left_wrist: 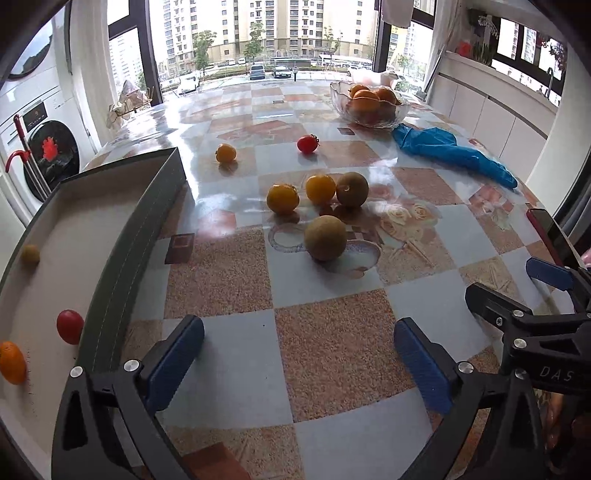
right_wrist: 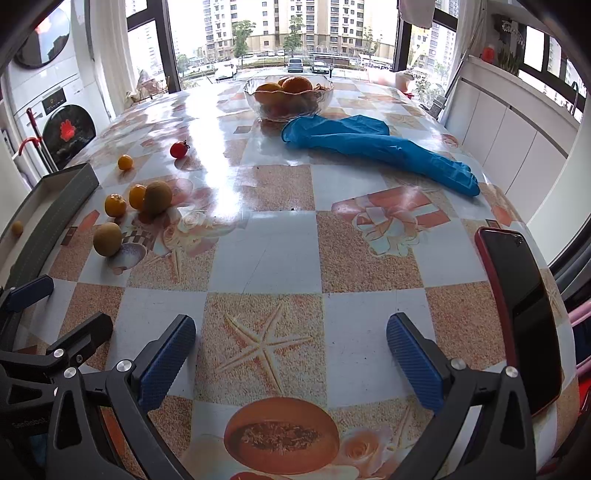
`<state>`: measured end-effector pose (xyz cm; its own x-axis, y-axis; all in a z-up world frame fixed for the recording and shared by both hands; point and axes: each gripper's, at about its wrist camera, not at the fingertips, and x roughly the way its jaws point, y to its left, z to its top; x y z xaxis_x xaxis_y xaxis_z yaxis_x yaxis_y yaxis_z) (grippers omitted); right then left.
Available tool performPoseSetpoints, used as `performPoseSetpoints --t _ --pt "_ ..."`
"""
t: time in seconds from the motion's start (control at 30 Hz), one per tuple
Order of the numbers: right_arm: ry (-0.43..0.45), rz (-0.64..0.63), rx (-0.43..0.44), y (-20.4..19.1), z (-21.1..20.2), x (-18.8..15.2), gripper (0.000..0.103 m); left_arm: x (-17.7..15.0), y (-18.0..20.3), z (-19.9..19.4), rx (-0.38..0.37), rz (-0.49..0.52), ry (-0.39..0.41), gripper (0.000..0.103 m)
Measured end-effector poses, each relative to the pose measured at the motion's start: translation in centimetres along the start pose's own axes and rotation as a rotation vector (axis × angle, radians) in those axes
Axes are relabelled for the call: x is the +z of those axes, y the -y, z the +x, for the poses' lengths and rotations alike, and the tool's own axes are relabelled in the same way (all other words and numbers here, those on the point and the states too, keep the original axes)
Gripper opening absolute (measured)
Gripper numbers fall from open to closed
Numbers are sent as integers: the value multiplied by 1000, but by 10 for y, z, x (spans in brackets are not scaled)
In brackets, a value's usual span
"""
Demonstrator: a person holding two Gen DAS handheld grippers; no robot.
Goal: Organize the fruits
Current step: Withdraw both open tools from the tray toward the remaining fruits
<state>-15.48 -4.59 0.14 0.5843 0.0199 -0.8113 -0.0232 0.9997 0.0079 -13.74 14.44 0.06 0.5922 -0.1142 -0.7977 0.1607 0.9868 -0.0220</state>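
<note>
A glossy checked bench (right_wrist: 266,254) fills both views, with tall windows (right_wrist: 280,33) at the top and a washing machine (left_wrist: 40,147) upper left. Loose fruits (left_wrist: 325,238) lie mid-frame beside the tray (left_wrist: 122,266) at left. The left gripper (left_wrist: 299,354) and right gripper (right_wrist: 291,350) both gape empty

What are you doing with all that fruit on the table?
Sorting it. Both the left hand-held gripper and the right hand-held gripper hover open and empty over the table. Three small fruits already sit in the grey tray. Two kiwis and some tomatoes still wait outside it.
</note>
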Motion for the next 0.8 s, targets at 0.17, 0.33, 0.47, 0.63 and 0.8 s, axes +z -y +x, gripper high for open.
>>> performPoseSetpoints --t 0.17,0.33,0.47,0.63,0.8 --pt "0 0 1 0 0 0 103 0 2 1 5 5 0 103" --pt "0 0 1 0 0 0 103 0 1 1 5 6 -1 103" --pt "0 0 1 0 1 0 103 0 1 1 5 5 -1 103" --pt "0 0 1 0 1 0 103 0 1 1 5 6 -1 103" --pt "0 0 1 0 1 0 103 0 1 1 5 5 -1 103"
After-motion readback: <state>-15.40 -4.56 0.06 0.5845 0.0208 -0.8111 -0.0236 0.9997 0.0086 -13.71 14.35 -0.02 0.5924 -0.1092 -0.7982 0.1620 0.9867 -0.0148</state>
